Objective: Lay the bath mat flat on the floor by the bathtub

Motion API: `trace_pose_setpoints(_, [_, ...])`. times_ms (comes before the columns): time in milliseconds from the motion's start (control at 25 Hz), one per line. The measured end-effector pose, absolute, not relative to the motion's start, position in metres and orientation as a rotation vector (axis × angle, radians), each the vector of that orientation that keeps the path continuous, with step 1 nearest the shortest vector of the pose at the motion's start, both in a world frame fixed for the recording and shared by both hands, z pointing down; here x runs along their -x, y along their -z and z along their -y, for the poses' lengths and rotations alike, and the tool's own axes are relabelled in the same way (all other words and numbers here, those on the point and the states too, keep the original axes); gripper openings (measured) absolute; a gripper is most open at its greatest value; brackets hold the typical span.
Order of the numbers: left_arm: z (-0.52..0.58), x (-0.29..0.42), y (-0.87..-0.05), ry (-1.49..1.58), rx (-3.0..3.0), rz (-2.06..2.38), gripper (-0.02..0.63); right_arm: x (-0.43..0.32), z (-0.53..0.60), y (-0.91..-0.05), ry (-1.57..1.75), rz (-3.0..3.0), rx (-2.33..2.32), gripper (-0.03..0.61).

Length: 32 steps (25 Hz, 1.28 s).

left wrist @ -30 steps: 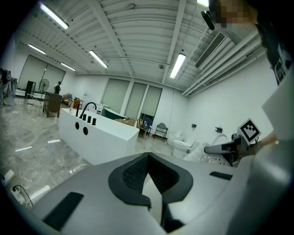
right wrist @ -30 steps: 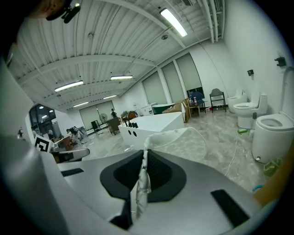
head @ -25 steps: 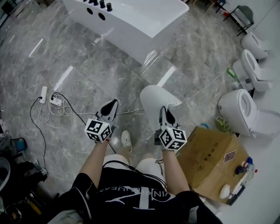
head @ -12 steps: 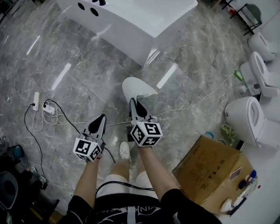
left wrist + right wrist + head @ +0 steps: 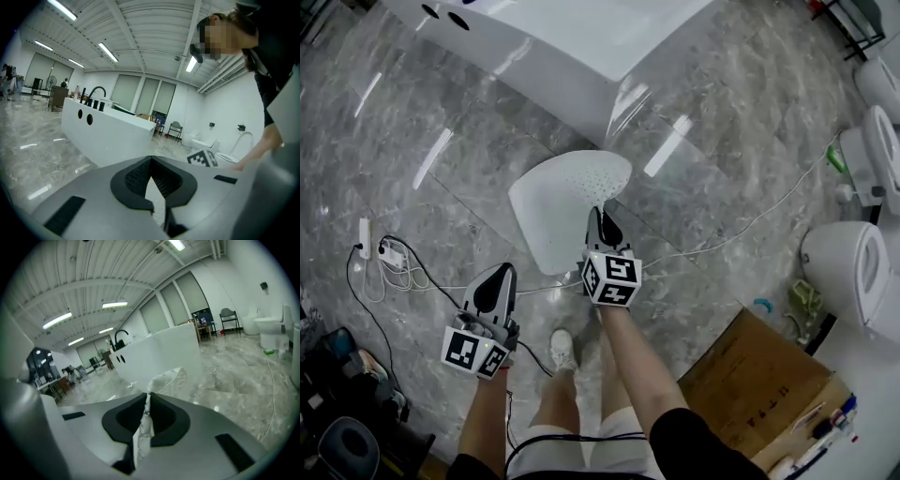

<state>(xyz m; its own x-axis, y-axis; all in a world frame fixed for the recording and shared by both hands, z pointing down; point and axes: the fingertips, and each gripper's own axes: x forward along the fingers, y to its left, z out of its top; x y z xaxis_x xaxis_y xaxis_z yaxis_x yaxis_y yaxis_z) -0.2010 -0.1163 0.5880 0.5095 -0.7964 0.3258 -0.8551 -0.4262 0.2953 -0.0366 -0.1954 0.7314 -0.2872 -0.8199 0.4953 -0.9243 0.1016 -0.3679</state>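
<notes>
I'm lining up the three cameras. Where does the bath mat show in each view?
Head view: bath mat mid-frame, pinched by the right hand-held gripper.
Left gripper view: only a pale dotted sliver past the jaws, perhaps the mat.
Right gripper view: mat low centre, clamped in the jaws, fanning out beyond.
Shared landmark: the white bathtub, in all three.

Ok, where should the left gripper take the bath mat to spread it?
The bath mat's free left edge, coming from the left: the right gripper pinches its right edge, and the left gripper is on that open side.
</notes>
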Motion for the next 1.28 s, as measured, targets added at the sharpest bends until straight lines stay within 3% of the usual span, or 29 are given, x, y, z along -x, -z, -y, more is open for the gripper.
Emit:
trace_pose_setpoints(360, [0.181,0.139,-0.652,-0.197,-2.337,1.279,0.014,-0.071,0.244,-0.906,-0.57,1.97,-1.313,0.034])
trace_pose_setpoints(640, [0.215,0.106,-0.676,-0.256,-2.301,1.279,0.014,-0.169,0.303,-0.918,-0.429,1.948,-1.295,0.034])
trace_pose_setpoints(1280, [0.24,0.059,-0.693,-0.28,-2.298,1.202,0.014,-0.235,0.347,-0.964,-0.369,1.841,-1.23,0.037])
